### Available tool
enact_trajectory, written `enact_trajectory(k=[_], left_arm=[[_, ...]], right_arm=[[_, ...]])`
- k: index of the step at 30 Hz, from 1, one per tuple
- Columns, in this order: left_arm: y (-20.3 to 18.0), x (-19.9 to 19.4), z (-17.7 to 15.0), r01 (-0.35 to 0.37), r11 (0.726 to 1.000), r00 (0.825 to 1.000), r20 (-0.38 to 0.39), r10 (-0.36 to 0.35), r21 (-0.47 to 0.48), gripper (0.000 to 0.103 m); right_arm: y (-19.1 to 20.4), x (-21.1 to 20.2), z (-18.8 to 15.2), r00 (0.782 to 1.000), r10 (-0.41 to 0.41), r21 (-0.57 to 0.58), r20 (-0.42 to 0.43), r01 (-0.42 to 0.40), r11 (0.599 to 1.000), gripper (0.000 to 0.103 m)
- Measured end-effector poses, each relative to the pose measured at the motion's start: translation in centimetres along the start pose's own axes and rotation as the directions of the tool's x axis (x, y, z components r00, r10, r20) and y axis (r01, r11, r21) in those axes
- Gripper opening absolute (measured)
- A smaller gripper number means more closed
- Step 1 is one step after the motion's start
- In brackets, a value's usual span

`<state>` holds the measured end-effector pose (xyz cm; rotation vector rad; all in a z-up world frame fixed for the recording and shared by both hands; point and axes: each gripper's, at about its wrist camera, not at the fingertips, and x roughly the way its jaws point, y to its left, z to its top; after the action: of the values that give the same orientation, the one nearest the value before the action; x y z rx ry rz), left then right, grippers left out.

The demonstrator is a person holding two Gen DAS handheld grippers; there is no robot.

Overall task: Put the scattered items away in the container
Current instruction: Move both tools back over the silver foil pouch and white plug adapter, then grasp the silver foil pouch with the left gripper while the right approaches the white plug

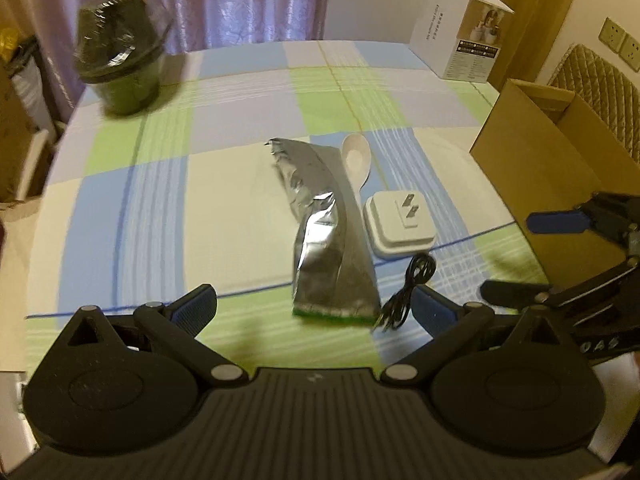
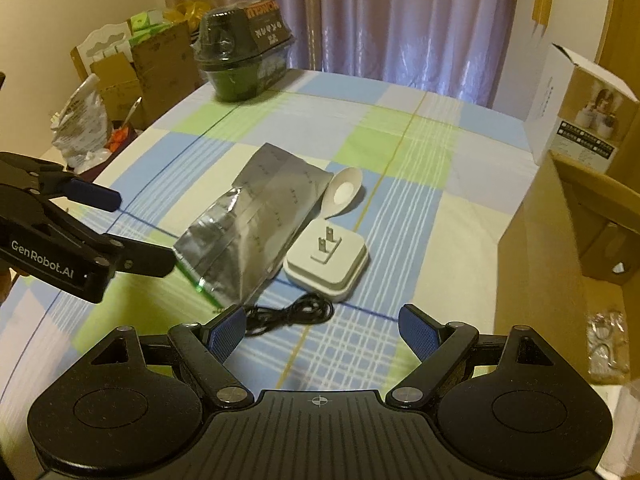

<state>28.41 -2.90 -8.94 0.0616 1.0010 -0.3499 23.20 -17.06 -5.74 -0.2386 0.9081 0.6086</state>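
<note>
Far left, dark green plastic lidded tub sits at the checked bedsheet's far edge, well apart from the rest; blurred in the left view. Left gripper hovers low, jaws spread wide, nothing held. Just ahead of it lies the crinkled silver foil pouch, flat, green-edged end toward the jaws, long axis running away and slightly left. Black coiled cable, thin and floppy, touches the pouch's near right corner, just beside the left gripper's right finger. Next right, white square plastic charger plug, prongs up, rigid, beside the pouch. White plastic spoon behind it, bowl up, handle probably tucked against the pouch. Right gripper also spread and empty, cable nearest its left pad. Brown cardboard box, open-topped, stands at right edge; likely the container, nearer the right hand.
</note>
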Motion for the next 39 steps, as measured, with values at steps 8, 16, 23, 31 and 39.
enact_trajectory(k=[8,16,23,31,39], left_arm=[[1.4,3.9,2.5,0.059,0.998,0.996,-0.064,-0.060,-0.019,0.094],[1.7,7.0,3.1,0.083,0.997,0.991,-0.101,-0.083,-0.003,0.087],[2.8,7.9,2.5,0.119,0.993,0.985,-0.126,-0.116,0.019,0.067],[3.1,7.4,2.1,0.128,0.990,0.983,-0.137,-0.119,0.060,0.045],[2.7,8.0,2.7,0.132,0.988,0.986,-0.117,-0.123,0.074,0.052]], right_arm=[[-0.9,3.7,1.4,1.000,0.012,-0.027,-0.010,-0.012,1.000,0.089],[-2.8,6.6,2.2,1.000,0.028,0.075,-0.013,-0.027,0.997,0.088],[-2.3,8.6,2.8,0.999,0.043,-0.011,-0.024,-0.044,0.999,0.089],[-2.9,10.4,3.4,0.995,0.086,0.165,-0.043,-0.078,0.983,0.088],[-2.0,10.3,3.4,0.997,0.043,0.106,-0.063,-0.036,0.994,0.073]])
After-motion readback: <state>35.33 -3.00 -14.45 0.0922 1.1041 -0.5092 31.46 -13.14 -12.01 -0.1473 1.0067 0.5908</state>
